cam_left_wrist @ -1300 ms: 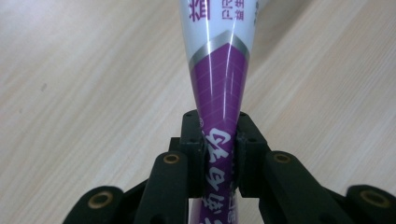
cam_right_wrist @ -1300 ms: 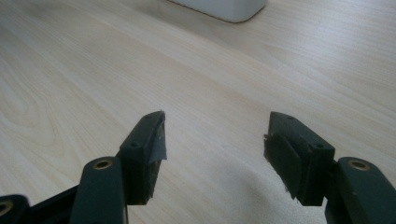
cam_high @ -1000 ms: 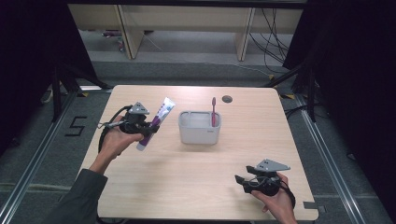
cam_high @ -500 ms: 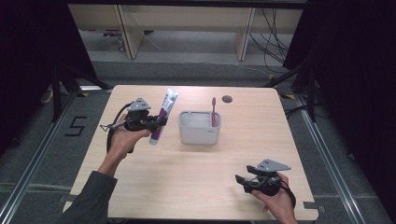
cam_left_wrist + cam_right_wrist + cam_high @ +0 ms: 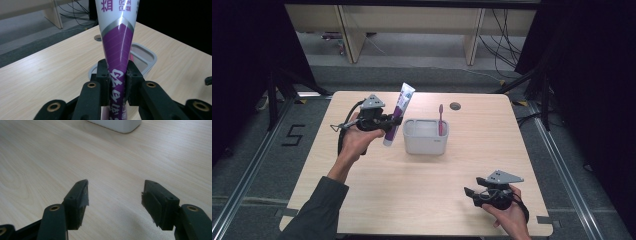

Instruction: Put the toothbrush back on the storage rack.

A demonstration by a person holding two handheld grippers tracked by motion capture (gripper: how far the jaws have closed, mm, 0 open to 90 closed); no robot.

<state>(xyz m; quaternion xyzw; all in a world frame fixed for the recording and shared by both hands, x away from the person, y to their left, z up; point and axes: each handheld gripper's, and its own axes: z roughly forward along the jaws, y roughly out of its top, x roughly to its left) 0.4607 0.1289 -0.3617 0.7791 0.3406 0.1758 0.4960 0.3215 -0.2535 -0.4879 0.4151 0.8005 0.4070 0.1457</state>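
Note:
A purple and white toothpaste tube [image 5: 398, 114] stands nearly upright in the air, just left of a white rectangular holder [image 5: 426, 137]. My left gripper [image 5: 390, 123] is shut on the tube's lower part; in the left gripper view both pads [image 5: 105, 82] press on the tube [image 5: 118, 47], with the holder [image 5: 147, 56] behind it. A pink toothbrush [image 5: 441, 119] stands in the holder's right side. My right gripper [image 5: 472, 194] rests low near the table's front right, open, nothing between its fingertips [image 5: 80, 195].
The wooden table [image 5: 377, 185] has a round cable hole [image 5: 455, 106] behind the holder. In the right gripper view the holder's base [image 5: 117, 125] shows at the top. Shelving legs and cables stand on the floor beyond the far edge.
My left gripper has carried the toothpaste tube up and to the right, closer to the holder, and the tube stands more upright. The right gripper has stayed put.

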